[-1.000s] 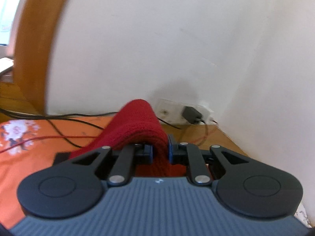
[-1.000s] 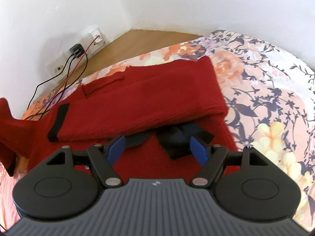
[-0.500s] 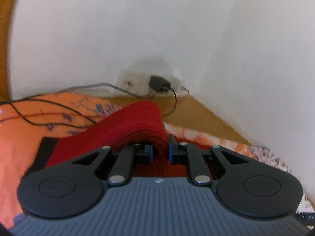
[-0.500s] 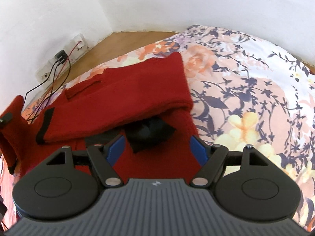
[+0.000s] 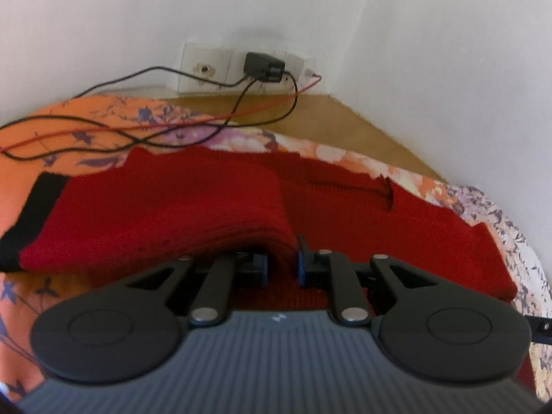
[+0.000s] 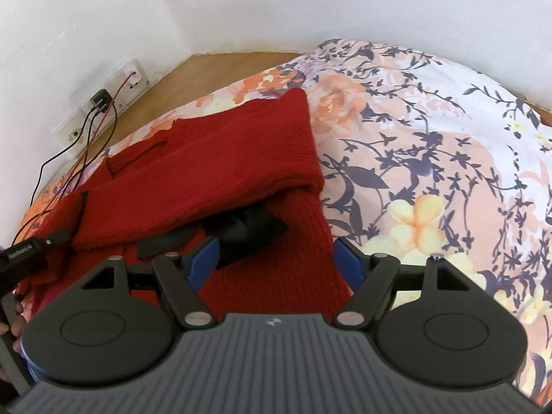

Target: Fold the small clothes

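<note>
Floral bedsheet (image 6: 431, 158) covers bed. White wall (image 5: 431, 51) meets at corner. Socket plate (image 5: 214, 69) low on wall, black plug (image 5: 264, 65) in it. Black and red cables (image 5: 145, 134) trail across sheet. Wooden floor (image 5: 345, 127) beside bed.

We see two white walls (image 6: 310, 3) meeting in a corner, with a strip of wood floor (image 6: 220, 65) running along their foot. A white socket panel (image 5: 238, 65) sits low on the left wall, a black plug (image 5: 264, 65) in it; black and red cables (image 5: 193, 117) trail from it onto the bed (image 6: 448, 158). The bed's floral cover fills the near ground, its far edge close to the corner. Soft daylight falls evenly.
</note>
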